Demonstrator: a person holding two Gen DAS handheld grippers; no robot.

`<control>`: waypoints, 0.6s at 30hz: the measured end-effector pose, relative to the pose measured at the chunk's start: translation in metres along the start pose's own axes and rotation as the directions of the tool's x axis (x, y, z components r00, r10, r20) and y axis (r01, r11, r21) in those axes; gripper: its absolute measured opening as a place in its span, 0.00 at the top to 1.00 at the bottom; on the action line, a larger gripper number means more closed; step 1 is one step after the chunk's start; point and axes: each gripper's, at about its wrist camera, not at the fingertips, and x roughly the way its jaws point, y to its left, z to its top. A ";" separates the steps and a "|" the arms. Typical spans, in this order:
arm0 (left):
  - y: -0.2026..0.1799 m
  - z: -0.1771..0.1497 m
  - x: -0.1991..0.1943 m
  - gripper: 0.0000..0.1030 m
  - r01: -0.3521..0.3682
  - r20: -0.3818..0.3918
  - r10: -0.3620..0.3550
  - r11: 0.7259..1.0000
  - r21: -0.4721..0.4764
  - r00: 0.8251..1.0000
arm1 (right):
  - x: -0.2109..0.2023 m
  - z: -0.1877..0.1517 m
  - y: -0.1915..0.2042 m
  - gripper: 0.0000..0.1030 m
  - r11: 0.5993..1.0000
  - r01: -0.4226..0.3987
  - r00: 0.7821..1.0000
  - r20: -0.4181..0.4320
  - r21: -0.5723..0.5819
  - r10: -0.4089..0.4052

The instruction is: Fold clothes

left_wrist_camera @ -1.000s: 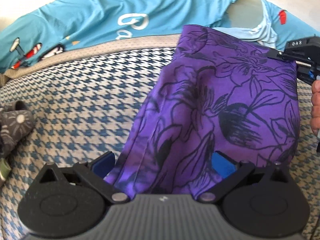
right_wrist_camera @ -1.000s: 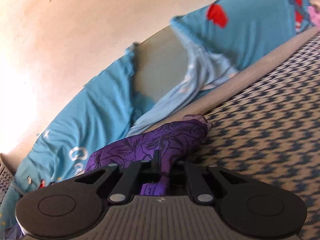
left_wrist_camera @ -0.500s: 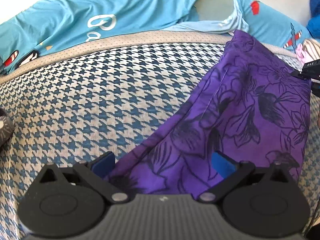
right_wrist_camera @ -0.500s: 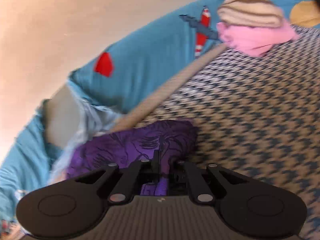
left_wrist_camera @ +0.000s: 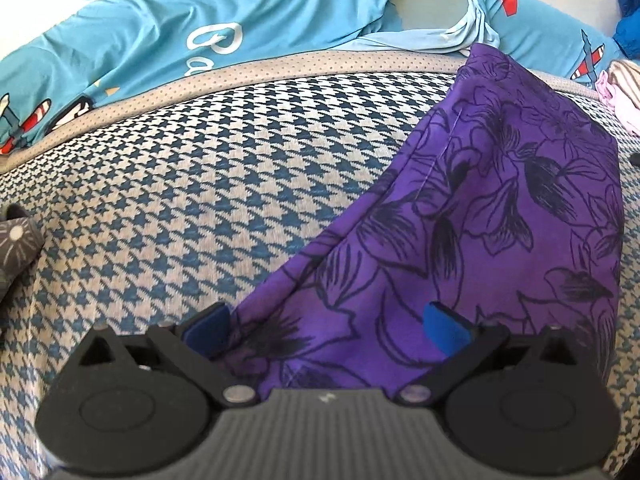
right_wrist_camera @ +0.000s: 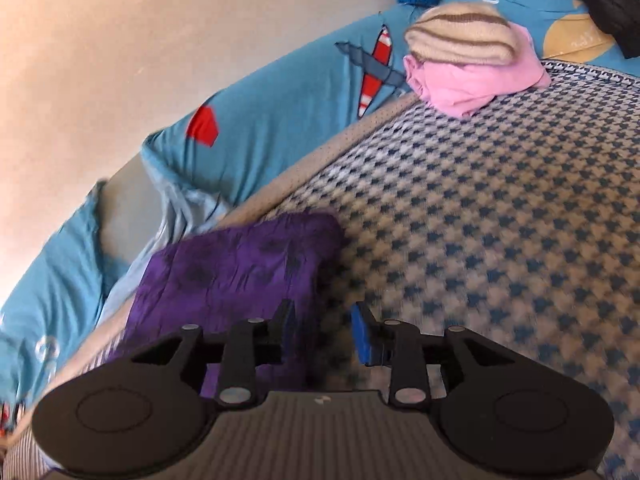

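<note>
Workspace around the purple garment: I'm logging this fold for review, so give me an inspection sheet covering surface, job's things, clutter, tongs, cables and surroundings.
Surface: blue-and-cream houndstooth bed cover, with a grey dotted border along the far edge.
Job's things: purple floral garment spread flat on the cover, partly folded.
Clutter: folded pink and striped clothes stacked at the far corner; a dark patterned cloth at the left edge.
Tongs: left tongs wide open with the garment's near end between the pads; right tongs opening, nothing gripped, garment edge beside them.
Cables: nothing seen.
Surroundings: turquoise printed bedding along a pale wall.
</note>
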 end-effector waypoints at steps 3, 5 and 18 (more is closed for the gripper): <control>0.002 -0.006 -0.007 0.00 0.009 0.008 -0.009 1.000 -0.007 1.000 | -0.017 -0.022 0.001 0.70 0.999 -0.036 0.998 -0.051 -0.034 0.034; 0.004 -0.012 -0.013 0.00 0.020 0.011 -0.020 1.000 -0.024 1.000 | -0.027 -0.036 0.002 0.69 0.997 -0.065 0.995 -0.082 -0.047 0.061; 0.027 -0.053 -0.040 0.00 0.076 0.011 -0.075 0.990 -0.120 0.997 | -0.090 -0.116 0.009 0.64 0.943 -0.316 0.928 -0.237 -0.099 0.286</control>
